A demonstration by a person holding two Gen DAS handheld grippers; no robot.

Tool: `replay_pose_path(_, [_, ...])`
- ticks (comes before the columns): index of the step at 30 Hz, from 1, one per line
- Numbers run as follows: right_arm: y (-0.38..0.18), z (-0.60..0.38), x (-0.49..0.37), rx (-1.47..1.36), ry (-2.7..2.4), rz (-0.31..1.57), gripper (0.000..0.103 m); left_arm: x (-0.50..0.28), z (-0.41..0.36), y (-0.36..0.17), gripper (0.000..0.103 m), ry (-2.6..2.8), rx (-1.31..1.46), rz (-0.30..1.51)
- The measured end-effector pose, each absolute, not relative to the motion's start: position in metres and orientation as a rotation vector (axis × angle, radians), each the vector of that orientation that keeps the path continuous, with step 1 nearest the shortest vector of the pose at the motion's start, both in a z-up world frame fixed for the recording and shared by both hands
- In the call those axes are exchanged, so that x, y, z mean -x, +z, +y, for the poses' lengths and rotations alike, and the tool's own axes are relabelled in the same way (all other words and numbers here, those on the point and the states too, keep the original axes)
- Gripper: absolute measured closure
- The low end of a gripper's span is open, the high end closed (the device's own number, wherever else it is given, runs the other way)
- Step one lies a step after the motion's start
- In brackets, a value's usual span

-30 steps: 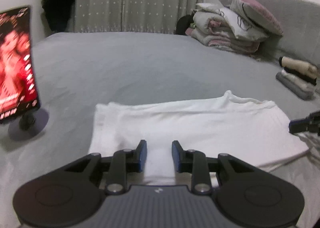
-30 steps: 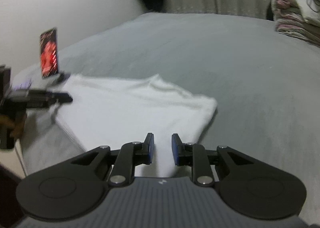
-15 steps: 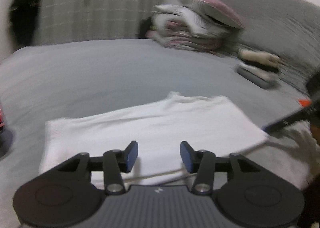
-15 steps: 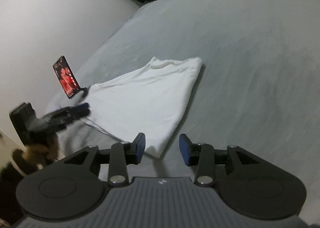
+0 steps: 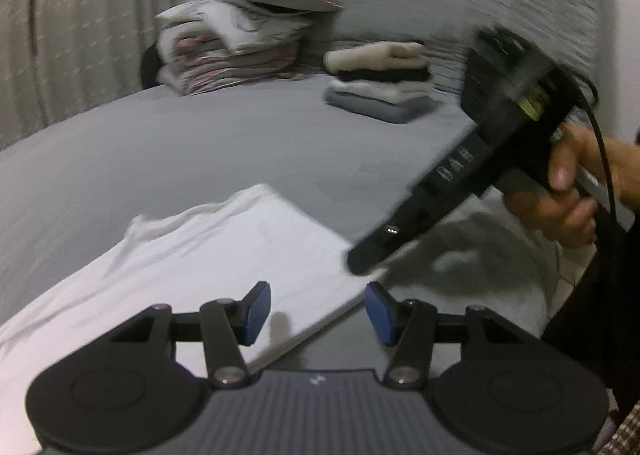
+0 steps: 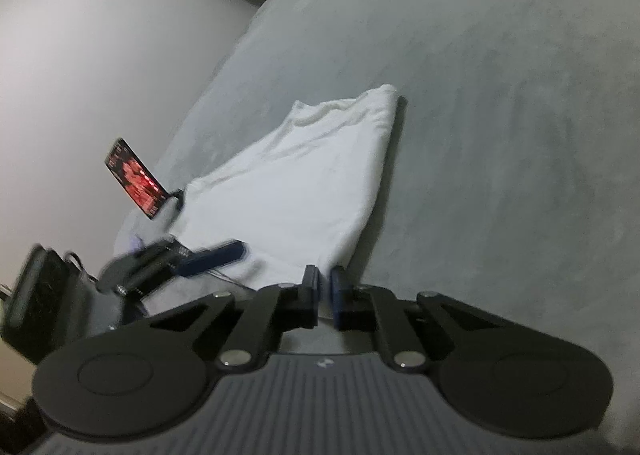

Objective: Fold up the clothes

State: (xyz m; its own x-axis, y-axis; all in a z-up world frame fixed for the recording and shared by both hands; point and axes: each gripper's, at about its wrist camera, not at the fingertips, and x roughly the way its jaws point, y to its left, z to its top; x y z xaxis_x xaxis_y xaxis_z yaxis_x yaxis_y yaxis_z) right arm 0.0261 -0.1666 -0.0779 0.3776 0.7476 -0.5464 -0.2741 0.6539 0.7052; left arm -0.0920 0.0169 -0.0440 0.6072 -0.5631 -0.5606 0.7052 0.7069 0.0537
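**Folding: white garment flat on bed**

Lying flat on the grey bed (image 5: 200,143), my white garment (image 5: 224,251) is a smooth folded rectangle. My left gripper (image 5: 318,307) is spread wide above its near edge. My right gripper (image 6: 325,291) pinches its corner.

tongs (image 5: 318,309): black linkages | blue pads | silver screws | grey ribbed housing

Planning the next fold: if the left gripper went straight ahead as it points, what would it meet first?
Probably the near edge of the white shirt, lying just ahead of the open left gripper; depth is uncertain.
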Motion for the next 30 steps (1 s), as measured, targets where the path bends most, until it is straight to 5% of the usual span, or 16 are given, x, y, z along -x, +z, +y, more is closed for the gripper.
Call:
replay_pose_path(7, [-0.070,-0.175,-0.031,-0.683,0.734,0.992,0.095,0.101,-0.026,-0.053,0.052,-0.709,-0.424,0.500])
replay_pose_path(14, [-0.071,-0.178,-0.039,-0.701,0.702,1.003,0.088,0.091,-0.031,-0.059,0.094,-0.543,-0.407,0.533])
replay_pose_path(30, [-0.104,-0.172,-0.100,-0.792,0.607,0.895,0.088,0.102,-0.039,-0.058,0.098,-0.391,-0.314,0.556])
